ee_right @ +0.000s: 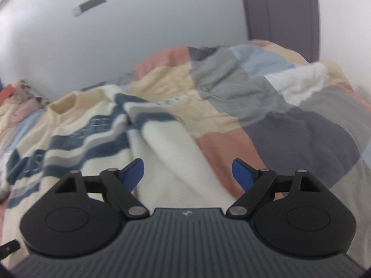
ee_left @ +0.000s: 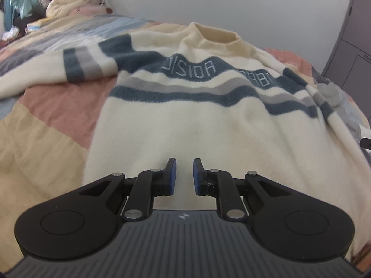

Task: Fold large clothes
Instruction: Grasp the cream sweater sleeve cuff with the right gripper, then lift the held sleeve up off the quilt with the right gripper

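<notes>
Left wrist view: a cream sweater (ee_left: 185, 120) with blue and grey wavy stripes lies face up and nearly flat on a patchwork quilt (ee_left: 41, 143) covering the bed, its collar (ee_left: 215, 34) at twelve o'clock and its hem nearest the camera. One sleeve (ee_left: 76, 66) stretches out toward nine o'clock; the other sleeve (ee_left: 324, 106) runs down along the body's edge from two o'clock toward four. No fold shows in the body yet, so the job looks to be at its start: the garment is spread out, while both sleeves and the body are left to be folded. The left gripper (ee_left: 184, 176) hovers low over the sweater's lower middle, tilted downward, its blue pads drawn close together with only a narrow gap and no cloth between them, so it grasps nothing. In the right wrist view, which is blurred, the right gripper (ee_right: 188, 173) stands wide, released, its blue pads far apart and bracketing the white sleeve (ee_right: 176, 153) that lies beneath them; whether the pads touch the wool cannot be told. This gripper also points down at a slant, with the collar (ee_right: 65, 104) at ten o'clock. A grey door (ee_right: 280, 11) rises past the bed at one o'clock, and piled clothes (ee_left: 65, 4) sit at eleven o'clock in the left view.
</notes>
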A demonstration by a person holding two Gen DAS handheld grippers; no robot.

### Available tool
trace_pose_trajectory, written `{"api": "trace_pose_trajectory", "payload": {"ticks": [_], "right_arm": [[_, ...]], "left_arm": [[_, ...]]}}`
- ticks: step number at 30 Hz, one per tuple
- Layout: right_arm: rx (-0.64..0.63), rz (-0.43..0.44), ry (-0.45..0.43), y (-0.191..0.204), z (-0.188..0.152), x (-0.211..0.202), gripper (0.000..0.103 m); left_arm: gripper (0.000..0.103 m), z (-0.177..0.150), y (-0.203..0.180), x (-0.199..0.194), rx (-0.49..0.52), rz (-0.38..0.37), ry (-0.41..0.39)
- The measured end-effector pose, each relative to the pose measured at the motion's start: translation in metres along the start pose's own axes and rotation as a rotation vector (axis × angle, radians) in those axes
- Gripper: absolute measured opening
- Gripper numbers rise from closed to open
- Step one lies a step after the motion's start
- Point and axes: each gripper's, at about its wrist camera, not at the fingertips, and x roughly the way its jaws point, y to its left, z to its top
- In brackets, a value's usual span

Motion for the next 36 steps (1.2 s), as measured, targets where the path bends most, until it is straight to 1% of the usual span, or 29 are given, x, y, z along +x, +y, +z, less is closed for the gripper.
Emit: {"api": "trace_pose_trajectory", "payload": {"ticks": [2,4,9,12,13,14,15,16,17,19,23,26,29,32,34,36], "right_arm": [[0.029,-0.066,0.002,-0.005,0.0,0.003,0.085],[0.065,-0.093,0.024,-0.01,-0.001,0.007,0.084],[0.13,-0.098,0.142,-0.016,-0.011,0.02,0.084],[0.23,-0.059,0.2,-0.025,-0.019,0.025,0.083],[0.251,-0.063,0.211,-0.027,-0.021,0.026,0.069],[0.237,-0.076,0.211,-0.025,-0.021,0.025,0.052],[0.207,-0.08,0.201,-0.021,-0.019,0.023,0.041],[0.183,-0.064,0.191,-0.017,-0.016,0.02,0.018],[0.169,-0.041,0.19,-0.014,-0.012,0.017,0.011],[0.146,-0.035,0.159,-0.01,-0.002,0.007,0.01],[0.098,-0.009,0.064,-0.011,0.038,-0.01,0.01],[0.063,-0.024,-0.025,-0.02,0.085,-0.019,0.01],[0.032,-0.055,-0.089,-0.03,0.138,-0.018,0.009],[-0.028,-0.095,-0.137,-0.036,0.185,-0.004,0.009],[-0.036,-0.119,-0.144,-0.045,0.213,0.014,0.009],[-0.041,-0.148,-0.15,-0.056,0.234,0.037,0.01]], "left_arm": [[0.018,-0.001,0.0,0.001,0.002,-0.008,-0.002],[0.019,-0.003,0.002,0.003,-0.004,-0.015,0.001],[0.019,-0.005,0.01,0.002,-0.042,-0.036,-0.003],[0.019,-0.004,0.015,0.0,-0.075,-0.046,-0.005],[0.019,-0.004,0.016,0.0,-0.083,-0.049,-0.006],[0.019,-0.004,0.017,-0.001,-0.092,-0.049,-0.008],[0.019,-0.004,0.019,-0.002,-0.102,-0.049,-0.009],[0.019,-0.004,0.021,-0.002,-0.113,-0.05,-0.009],[0.019,-0.004,0.023,-0.003,-0.125,-0.053,-0.01],[0.019,-0.004,0.026,-0.006,-0.148,-0.06,-0.012],[0.019,-0.004,0.034,-0.01,-0.196,-0.067,-0.018],[0.019,-0.003,0.037,-0.01,-0.222,-0.074,-0.016],[0.019,-0.002,0.038,-0.009,-0.231,-0.066,-0.018],[0.019,-0.001,0.039,-0.008,-0.235,-0.056,-0.019],[0.019,0.0,0.041,-0.008,-0.243,-0.046,-0.022],[0.019,0.001,0.044,-0.008,-0.252,-0.037,-0.026]]}}
